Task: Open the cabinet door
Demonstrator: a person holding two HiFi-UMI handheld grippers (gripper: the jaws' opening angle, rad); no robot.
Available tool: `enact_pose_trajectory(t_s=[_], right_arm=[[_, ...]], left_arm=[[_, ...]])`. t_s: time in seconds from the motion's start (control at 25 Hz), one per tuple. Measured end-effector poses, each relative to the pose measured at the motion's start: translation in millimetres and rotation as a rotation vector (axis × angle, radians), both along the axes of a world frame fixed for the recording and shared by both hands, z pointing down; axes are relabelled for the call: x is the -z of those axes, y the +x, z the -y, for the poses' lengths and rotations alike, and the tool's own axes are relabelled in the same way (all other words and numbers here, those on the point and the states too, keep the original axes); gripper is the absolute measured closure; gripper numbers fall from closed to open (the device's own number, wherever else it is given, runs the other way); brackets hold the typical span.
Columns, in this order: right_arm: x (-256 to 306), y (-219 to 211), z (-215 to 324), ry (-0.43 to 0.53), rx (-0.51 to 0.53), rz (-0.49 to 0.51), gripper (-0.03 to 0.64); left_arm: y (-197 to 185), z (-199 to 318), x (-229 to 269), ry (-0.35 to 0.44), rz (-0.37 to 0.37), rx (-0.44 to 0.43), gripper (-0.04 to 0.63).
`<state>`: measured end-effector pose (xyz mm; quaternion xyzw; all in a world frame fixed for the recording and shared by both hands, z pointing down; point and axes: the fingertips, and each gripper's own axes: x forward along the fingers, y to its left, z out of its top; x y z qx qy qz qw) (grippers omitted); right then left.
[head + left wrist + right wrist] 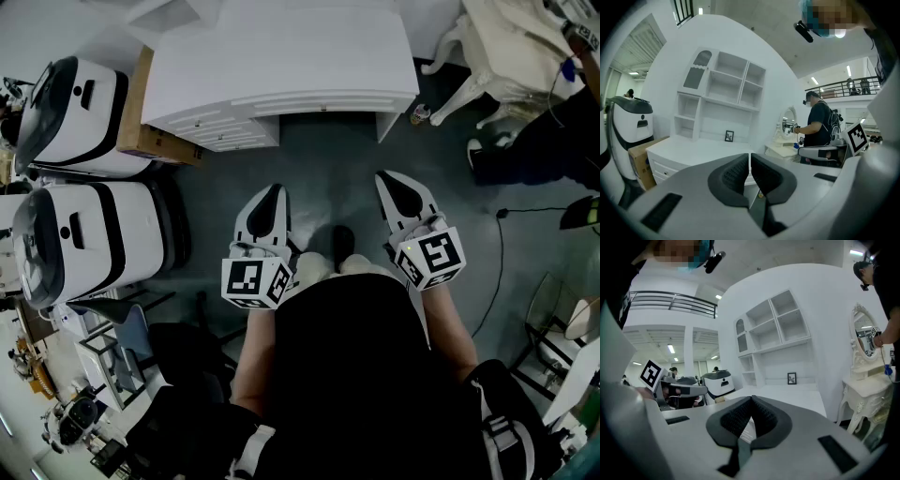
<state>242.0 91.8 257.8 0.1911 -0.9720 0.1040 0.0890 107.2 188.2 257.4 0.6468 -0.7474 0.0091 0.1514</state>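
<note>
A white desk (pixel 281 47) with drawers (pixel 220 131) stands ahead of me across a strip of dark floor. Its shelf unit (pixel 724 96) has a small arched cabinet door (pixel 699 70) at the upper left, also seen as the arched door (pixel 739 327) in the right gripper view. My left gripper (pixel 273 194) and right gripper (pixel 392 178) hang side by side close to my body, well short of the desk. Both point at it, a little downward. In each gripper view the dark pads meet with nothing between them, on the left gripper (pixel 750 157) and the right gripper (pixel 751 400).
Two white, black-banded machines (pixel 80 103) (pixel 89 239) stand at the left, with a cardboard box (pixel 141 103) against the desk. A white vanity table (pixel 865 385) and another person (pixel 548 141) are at the right. A cable (pixel 495 272) runs over the floor. A small picture frame (pixel 729 136) stands on the desk.
</note>
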Motion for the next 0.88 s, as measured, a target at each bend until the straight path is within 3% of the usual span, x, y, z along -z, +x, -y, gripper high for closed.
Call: enact_pose_trajectory(t_s=[0.4,0.88], right_arm=[[4,6,-8,0.015,0.000,-0.012,0.604],[-11,14,-2,-0.049,-0.041,0.013,0.601]], left_arm=[[7,-5,4,-0.002,0.003,-0.009,0.563],[11,-10,-11,-0.022,-0.015,-0.001,0.563]])
